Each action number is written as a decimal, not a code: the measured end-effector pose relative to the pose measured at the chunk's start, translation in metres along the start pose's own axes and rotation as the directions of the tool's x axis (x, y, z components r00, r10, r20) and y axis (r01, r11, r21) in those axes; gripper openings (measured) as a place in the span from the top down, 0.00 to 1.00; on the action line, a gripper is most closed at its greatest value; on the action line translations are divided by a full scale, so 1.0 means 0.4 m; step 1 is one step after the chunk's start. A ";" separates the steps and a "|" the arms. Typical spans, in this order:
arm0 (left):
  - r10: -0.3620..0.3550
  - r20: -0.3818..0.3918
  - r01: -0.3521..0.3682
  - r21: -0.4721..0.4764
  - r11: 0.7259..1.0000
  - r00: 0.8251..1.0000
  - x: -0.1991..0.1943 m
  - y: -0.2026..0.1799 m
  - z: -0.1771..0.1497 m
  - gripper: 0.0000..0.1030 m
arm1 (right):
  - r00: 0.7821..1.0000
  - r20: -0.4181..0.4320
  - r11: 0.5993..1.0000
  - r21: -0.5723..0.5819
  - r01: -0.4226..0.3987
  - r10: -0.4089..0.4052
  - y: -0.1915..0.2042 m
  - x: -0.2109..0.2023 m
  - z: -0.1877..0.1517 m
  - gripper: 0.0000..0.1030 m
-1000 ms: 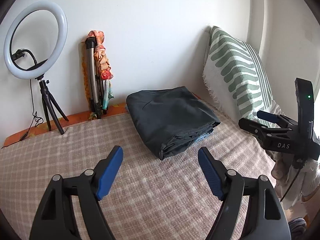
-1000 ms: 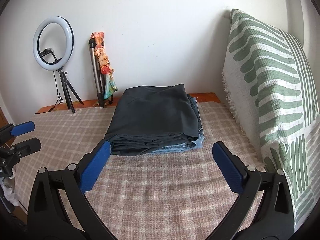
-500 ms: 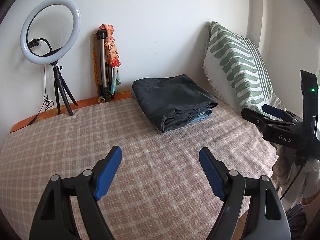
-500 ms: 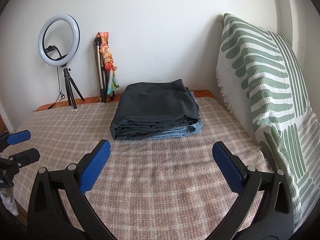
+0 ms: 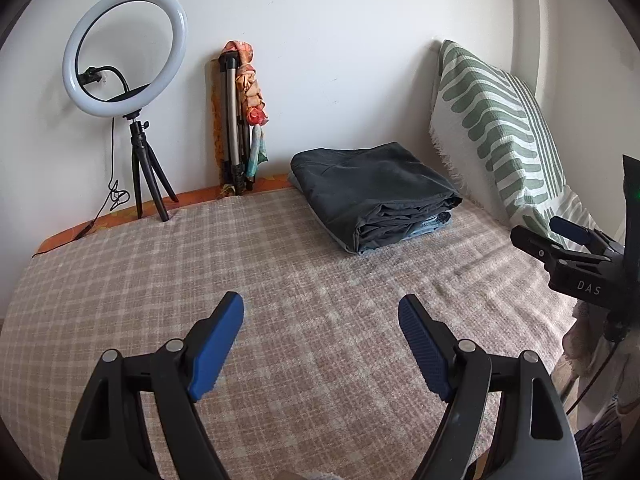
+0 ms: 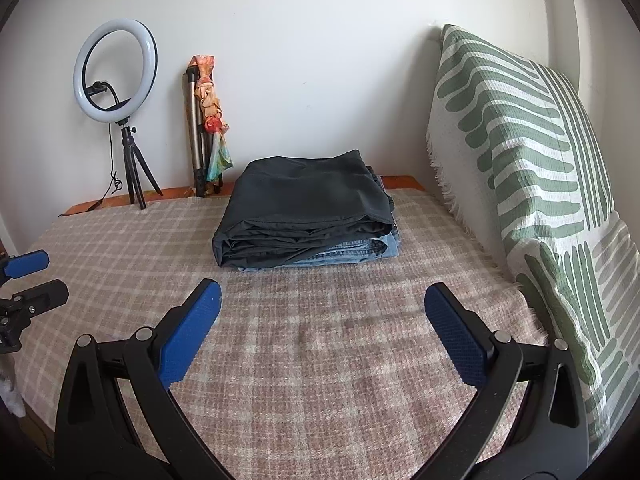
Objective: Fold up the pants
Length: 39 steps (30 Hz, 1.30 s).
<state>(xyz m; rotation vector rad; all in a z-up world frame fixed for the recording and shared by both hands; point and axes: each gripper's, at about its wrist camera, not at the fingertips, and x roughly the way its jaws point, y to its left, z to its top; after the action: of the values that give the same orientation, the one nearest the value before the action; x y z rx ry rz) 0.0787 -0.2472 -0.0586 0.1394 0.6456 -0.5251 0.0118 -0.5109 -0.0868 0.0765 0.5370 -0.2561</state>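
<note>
Lying folded flat, dark pants (image 6: 304,208) atop jeans (image 6: 360,254)

Blue jeans (image 6: 360,251): mostly hidden beneath dark folded pants (image 6: 304,208) (only edges show); item count perhaps two.

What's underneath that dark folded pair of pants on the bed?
Under the dark pants lies folded blue denim, probably jeans; only its front and right edges peek out. The rest is covered, so anything beneath it cannot be seen.
</note>
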 end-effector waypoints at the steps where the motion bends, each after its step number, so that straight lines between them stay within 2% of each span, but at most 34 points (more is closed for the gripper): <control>1: 0.000 -0.003 0.000 0.002 1.000 1.000 0.003 0.001 -0.002 0.24 | 1.000 -0.002 1.000 -0.004 0.002 -0.002 0.001 0.002 -0.001 0.00; 16: 0.040 -0.049 -0.040 -0.012 0.999 0.998 0.014 0.008 -0.008 0.24 | 1.000 -0.015 1.000 -0.003 0.010 -0.010 0.007 0.020 -0.011 0.00; 39: 0.035 -0.036 -0.036 -0.012 0.999 0.999 0.001 0.003 0.000 0.24 | 1.000 -0.008 1.000 0.004 0.009 -0.009 0.014 0.012 -0.005 0.00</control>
<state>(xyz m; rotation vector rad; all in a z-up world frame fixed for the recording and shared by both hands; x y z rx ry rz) 0.0793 -0.2464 -0.0589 0.1486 0.6805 -0.4851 0.0164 -0.5064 -0.0910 0.0795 0.5448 -0.2657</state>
